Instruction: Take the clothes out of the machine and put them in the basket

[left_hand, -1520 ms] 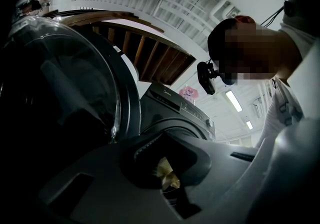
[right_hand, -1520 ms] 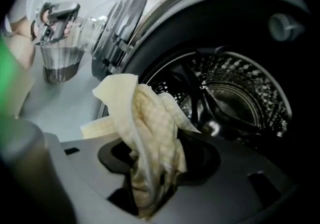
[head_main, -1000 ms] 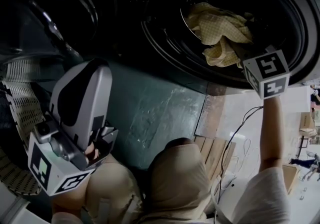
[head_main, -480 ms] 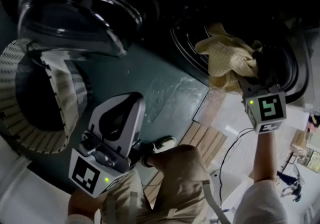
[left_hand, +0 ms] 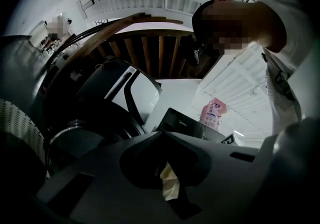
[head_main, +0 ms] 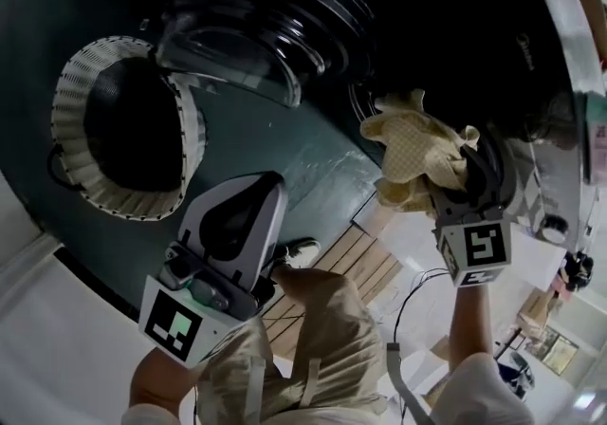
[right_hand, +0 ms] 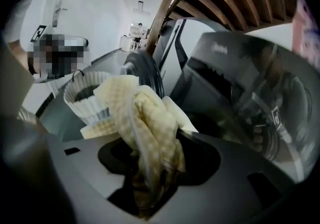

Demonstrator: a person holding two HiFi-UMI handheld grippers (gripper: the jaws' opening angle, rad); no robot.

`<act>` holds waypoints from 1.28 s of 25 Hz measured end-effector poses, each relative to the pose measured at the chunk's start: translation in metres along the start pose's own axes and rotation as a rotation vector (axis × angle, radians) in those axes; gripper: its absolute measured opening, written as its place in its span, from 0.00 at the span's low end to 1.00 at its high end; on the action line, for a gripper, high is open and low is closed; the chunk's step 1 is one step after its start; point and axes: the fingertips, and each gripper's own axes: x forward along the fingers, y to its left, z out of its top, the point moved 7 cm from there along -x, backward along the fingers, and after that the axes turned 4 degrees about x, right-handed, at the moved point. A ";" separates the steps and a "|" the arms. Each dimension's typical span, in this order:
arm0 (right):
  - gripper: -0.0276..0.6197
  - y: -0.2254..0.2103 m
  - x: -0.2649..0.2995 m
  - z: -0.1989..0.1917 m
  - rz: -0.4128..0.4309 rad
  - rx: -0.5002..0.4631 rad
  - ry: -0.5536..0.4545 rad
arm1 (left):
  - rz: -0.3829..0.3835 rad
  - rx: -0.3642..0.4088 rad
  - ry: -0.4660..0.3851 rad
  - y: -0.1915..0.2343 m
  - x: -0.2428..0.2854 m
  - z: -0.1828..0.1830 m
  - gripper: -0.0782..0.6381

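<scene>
Left gripper (left_hand: 170, 193): jaws dark, apparently pinched on a small pale scrap (left_hand: 169, 182), unidentifiable. Right gripper (right_hand: 150, 190) clamped on the yellow checked cloth (head_main: 417, 153), bunched and spilling above its jaws. Basket (head_main: 71, 143) is well left of it.

Dark green floor (head_main: 275, 162), white slatted basket (head_main: 121, 197) standing on it, washing machine (head_main: 427, 25) beside, wooden slats (head_main: 353, 262) near.

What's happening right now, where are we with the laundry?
The person's right gripper is clamped on a yellow checked cloth, held in front of the open washing machine. The white basket sits on the floor to the left, not yet reached. The left gripper hangs low near the person's knee; something pale shows between its jaws, but I can't tell what.
</scene>
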 end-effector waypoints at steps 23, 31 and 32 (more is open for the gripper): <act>0.39 0.047 -0.179 0.259 0.406 -0.021 -0.204 | 0.568 0.197 -0.139 -0.096 -0.134 0.274 0.13; 0.39 0.127 -0.217 0.393 0.526 -0.121 -0.317 | 0.784 0.188 -0.280 -0.070 -0.240 0.345 0.13; 0.39 0.138 -0.219 0.407 0.540 -0.129 -0.329 | 0.798 0.187 -0.293 -0.063 -0.250 0.352 0.13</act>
